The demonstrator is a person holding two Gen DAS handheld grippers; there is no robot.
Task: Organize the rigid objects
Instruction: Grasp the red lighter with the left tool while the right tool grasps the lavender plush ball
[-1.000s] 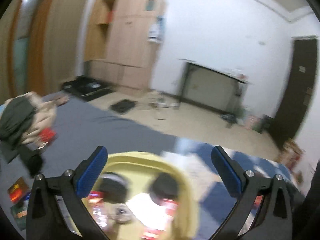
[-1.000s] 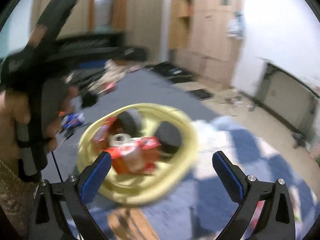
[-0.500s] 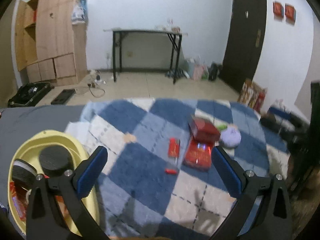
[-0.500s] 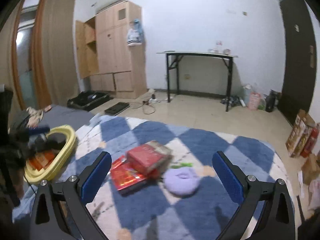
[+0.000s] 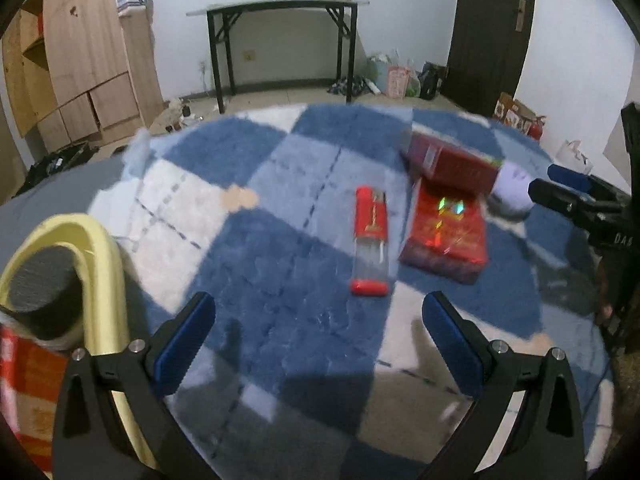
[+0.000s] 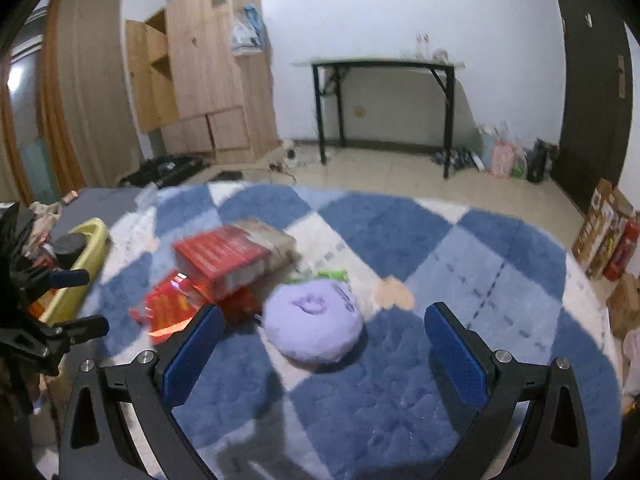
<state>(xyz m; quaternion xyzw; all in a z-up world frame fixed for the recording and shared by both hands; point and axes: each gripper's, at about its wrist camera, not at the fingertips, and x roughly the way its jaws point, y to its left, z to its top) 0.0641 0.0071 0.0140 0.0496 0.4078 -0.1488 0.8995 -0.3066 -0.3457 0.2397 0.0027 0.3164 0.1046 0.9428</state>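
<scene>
- The left hand-held gripper [image 5: 318, 340] stood wide, with nothing between its blue pads [image 5: 182, 344], low in the middle of the left wrist view above the blue and white checked rug [image 5: 248, 280].
- The right hand-held gripper [image 6: 320, 356] was also spread wide and empty, at the bottom of the right wrist view.
- A red lighter [image 5: 370, 238] with a clear lower half lay flat on the rug, a little right of the centre of the left wrist view, apart from both pads.
- Just right of the lighter lay a flat red packet [image 5: 444, 236], and a red box [image 5: 454, 162] rested on its far end, tilted.
- In the right wrist view the same red box [image 6: 224, 258] and packet [image 6: 168, 308] were left of centre and blurred.
- A round purple plush cushion [image 6: 314, 320] lay on the rug in the centre of the right wrist view, between the two pads and a little beyond them, just beside the red box.
- A yellow basin [image 5: 100, 264] was at the left edge of the left wrist view, with a dark round object [image 5: 40, 280] and red packaging [image 5: 24, 384] inside it.
- The same basin [image 6: 86, 248] showed at the left edge of the right wrist view, well apart from the cushion.
- A black bench [image 6: 384, 66] stood against the white wall in the upper middle of the right wrist view, with small things on top that were too small to tell.
</scene>
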